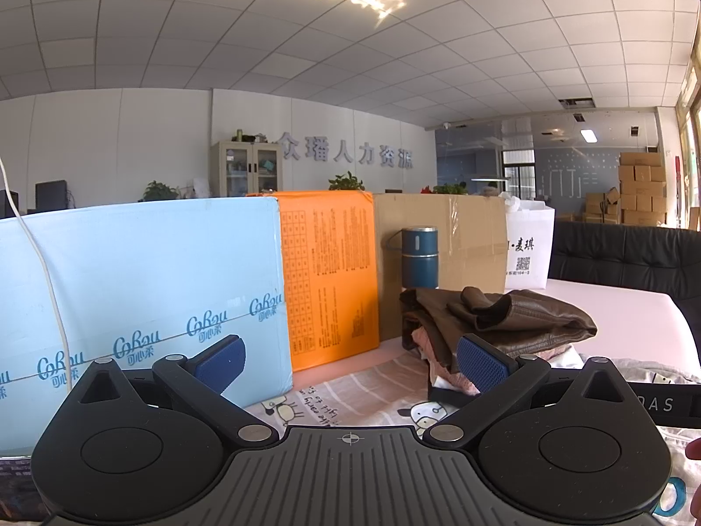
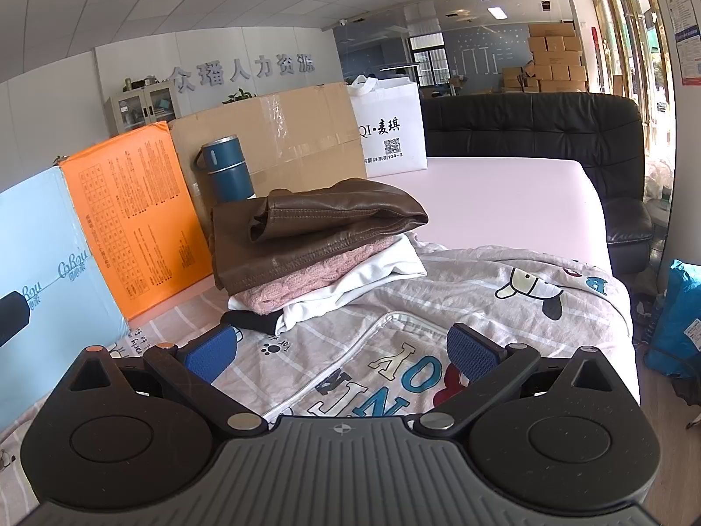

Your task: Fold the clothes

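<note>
Leather, knit and printed cotton on a matt pink table

The brown jacket (image 2: 315, 223) looked like smooth, faintly glossy leather over a nubby pink knit sweater (image 2: 306, 282); the cartoon-print garment (image 2: 438, 307) was soft matt cloth, the blue flask (image 2: 225, 168) satin metal, and the claw pads (image 2: 471, 353) textured blue rubber.

Boxes (image 2: 131, 201) wall the left; folded stack (image 2: 315, 241) blocks ahead

Office with tiled ceiling (image 1: 394, 65), black sofa (image 2: 547, 131), windows (image 2: 631, 30) and stacked cartons (image 2: 554, 59).
</note>
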